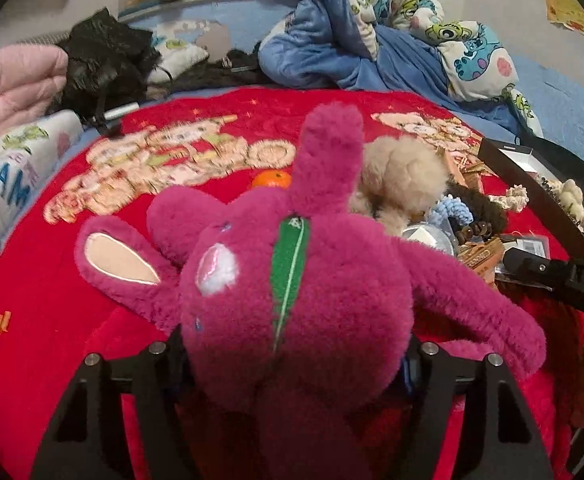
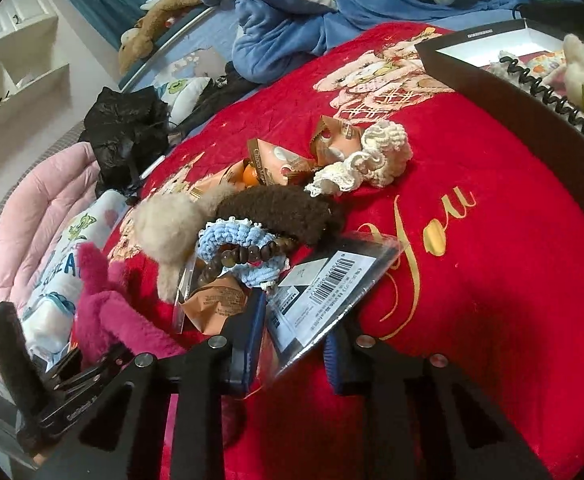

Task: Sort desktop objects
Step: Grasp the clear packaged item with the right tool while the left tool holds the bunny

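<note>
I have the magenta plush toy [image 1: 292, 304] clamped in my left gripper [image 1: 292, 364], its fleecy body bulging between the two black fingers [image 1: 159, 364] and filling most of that view. A green stitched leaf [image 1: 287, 280] runs down its middle, and a pink-lined ear [image 1: 119, 258] sticks out to the left.

My right gripper [image 2: 292, 356] has its blue-padded fingers [image 2: 247, 344] drawn in around a flat clear plastic packet with a barcode label [image 2: 324, 292]; the packet's lower corner sits between the pads, though I cannot tell whether both actually press on it.

All of this lies on a red velvety blanket [image 2: 492, 280] with gold script, spread over a bed. The open room is to the right of the packet, a broad bare stretch of red running up to the dark-rimmed open box [image 2: 504, 84] at the far right edge, which already holds a black coiled hair tie [image 2: 552, 100] and a cream fluffy piece.

Just ahead of my right fingers the pile is crowded: a blue crocheted scrunchie [image 2: 231, 240] with a wooden bead bracelet [image 2: 247, 256] lying across it, a dark brown fuzzy scrunchie [image 2: 275, 208], a beige pompom [image 2: 163, 220], a cream crocheted scrunchie [image 2: 372, 156], crinkly orange snack packets [image 2: 275, 160] and a small orange fruit [image 1: 271, 179].

Beyond the blanket's far edge sit a blue cartoon-print quilt [image 1: 332, 40] and a black crumpled plastic bag [image 2: 125, 128], with pink padded bedding [image 1: 11, 84] on the left.
</note>
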Tool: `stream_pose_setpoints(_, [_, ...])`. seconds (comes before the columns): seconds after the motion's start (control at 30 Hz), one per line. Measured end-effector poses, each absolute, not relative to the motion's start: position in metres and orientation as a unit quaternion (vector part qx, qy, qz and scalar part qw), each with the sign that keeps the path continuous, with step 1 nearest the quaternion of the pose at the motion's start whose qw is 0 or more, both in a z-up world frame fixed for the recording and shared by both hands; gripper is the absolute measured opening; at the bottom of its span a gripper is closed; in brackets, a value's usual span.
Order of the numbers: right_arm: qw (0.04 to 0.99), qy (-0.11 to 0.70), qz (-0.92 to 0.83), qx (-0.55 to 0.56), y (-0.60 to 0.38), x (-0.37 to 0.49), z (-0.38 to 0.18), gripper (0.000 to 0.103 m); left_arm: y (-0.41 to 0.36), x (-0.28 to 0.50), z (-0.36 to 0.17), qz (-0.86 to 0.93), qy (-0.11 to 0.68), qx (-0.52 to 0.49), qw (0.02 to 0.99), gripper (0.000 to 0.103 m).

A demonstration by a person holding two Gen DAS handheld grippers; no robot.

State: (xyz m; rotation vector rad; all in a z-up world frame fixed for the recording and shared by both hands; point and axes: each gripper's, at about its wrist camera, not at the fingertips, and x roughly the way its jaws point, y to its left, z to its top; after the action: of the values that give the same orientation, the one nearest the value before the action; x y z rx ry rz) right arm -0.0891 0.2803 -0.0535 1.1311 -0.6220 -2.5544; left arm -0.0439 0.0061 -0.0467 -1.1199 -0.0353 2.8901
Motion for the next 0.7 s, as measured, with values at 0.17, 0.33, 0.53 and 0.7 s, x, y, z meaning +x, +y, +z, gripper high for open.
stream_pose_setpoints(0.17, [0.141, -0.229, -0.880, 0.392, 0.284, -0.089, -0.056, 0.014, 0.000, -0.036, -0.043, 0.931, -0.035, -0.362, 0.026, 0.075])
stream_pose_setpoints(0.33, [0.139, -0.204, -0.896, 0.369, 0.278, -0.079, -0.045, 0.011, -0.006, -0.032, -0.041, 0.929, -0.054, -0.364, 0.030, 0.075])
stream_pose_setpoints(0.53, [0.146, -0.160, -0.915, 0.340, 0.266, -0.064, -0.028, 0.010, -0.005, -0.016, -0.026, 0.937, -0.053, -0.343, 0.037, 0.075])
stream_pose_setpoints(0.7, [0.162, -0.119, -0.929, 0.310, 0.257, -0.044, -0.013, 0.010, 0.000, -0.004, -0.014, 0.943, -0.050, -0.326, 0.051, 0.075])
